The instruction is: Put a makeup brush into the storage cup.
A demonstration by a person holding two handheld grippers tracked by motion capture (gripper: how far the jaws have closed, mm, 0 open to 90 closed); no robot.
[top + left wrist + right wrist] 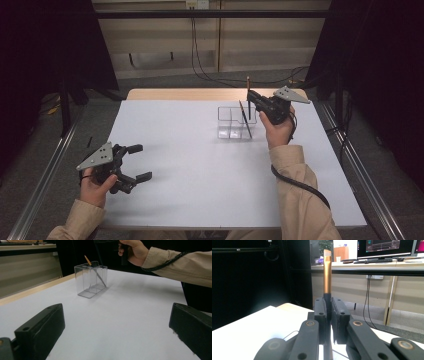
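Note:
A clear plastic organiser box [230, 123] with several compartments stands right of the table's middle, and a thin dark brush [245, 120] leans in it. Just above the box, my right gripper [251, 96] is shut on a second brush [248, 86] and holds it upright. In the right gripper view this brush [327, 275] shows a gold ferrule and a pale flat tip above the closed gripper [327, 308]. My left gripper [141, 161] rests at the front left, open and with nothing in it. From the left gripper view, the box [85, 281] and its leaning brush [97, 276] lie beyond the gripper [116, 330].
The white table [200, 165] has a bare wooden strip [190, 94] along its far edge. Metal rails [360, 170] run along both sides, with black curtains beyond. A cable [300, 182] trails from the right gripper down the sleeve.

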